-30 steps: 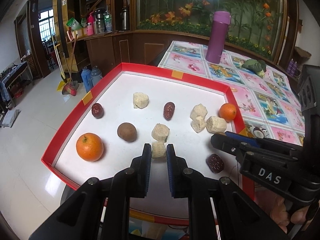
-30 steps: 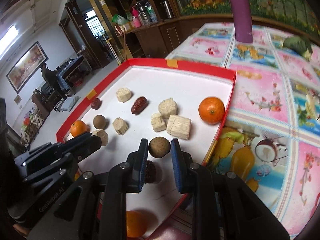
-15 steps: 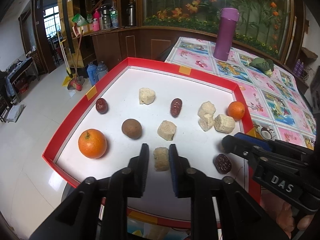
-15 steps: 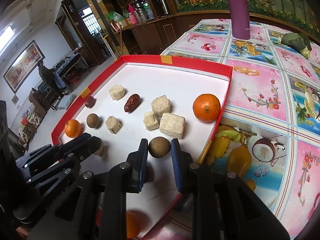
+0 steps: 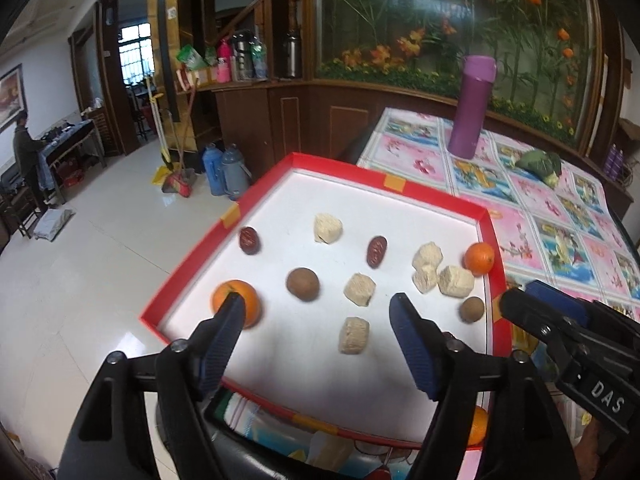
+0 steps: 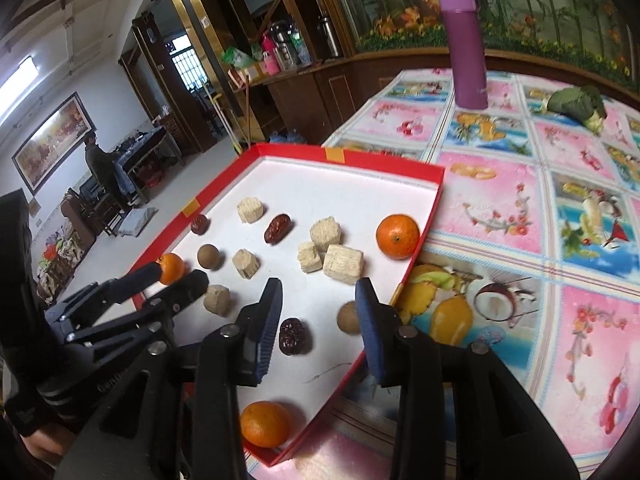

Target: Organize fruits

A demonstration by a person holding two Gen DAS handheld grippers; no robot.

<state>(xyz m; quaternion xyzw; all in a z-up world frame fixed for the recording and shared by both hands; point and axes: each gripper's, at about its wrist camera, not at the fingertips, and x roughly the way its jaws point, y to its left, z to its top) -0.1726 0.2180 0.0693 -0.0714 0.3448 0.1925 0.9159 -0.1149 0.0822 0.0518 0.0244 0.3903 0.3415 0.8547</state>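
1. Broadly, the desk (image 6: 520, 216) with its pink fruit-print cloth carries everything, with a purple flask (image 6: 466, 40) standing well back, out of the working zone.
2. Lying at the desk's near corner, the red-rimmed tray (image 5: 404, 182) with its white floor is where all the fruit sits, presumably so pieces can be grouped by kind.
3. Hovering over the tray's near edge, the left gripper (image 5: 316, 320) has its jaws spread wide and holds nothing; a pale cube (image 5: 354, 335) lies on the tray between and just ahead of them.
4. Beside it, the right gripper (image 6: 318, 306) is likewise parted and empty, with a brown round fruit (image 6: 349, 318) lying just inside its right finger near the tray's rim and a dark red date (image 6: 295, 336) by its left finger.
5. Oranges are scattered: one orange (image 6: 397, 237) by the right rim, one (image 5: 236, 307) at the left corner partly behind a left fingertip, one (image 6: 265, 424) at the near corner.
6. Three pale cubes (image 5: 438, 274) already cluster together, suggesting sorting is under way; a second brown fruit (image 5: 303, 284) and other dates (image 5: 377, 251) remain apart.
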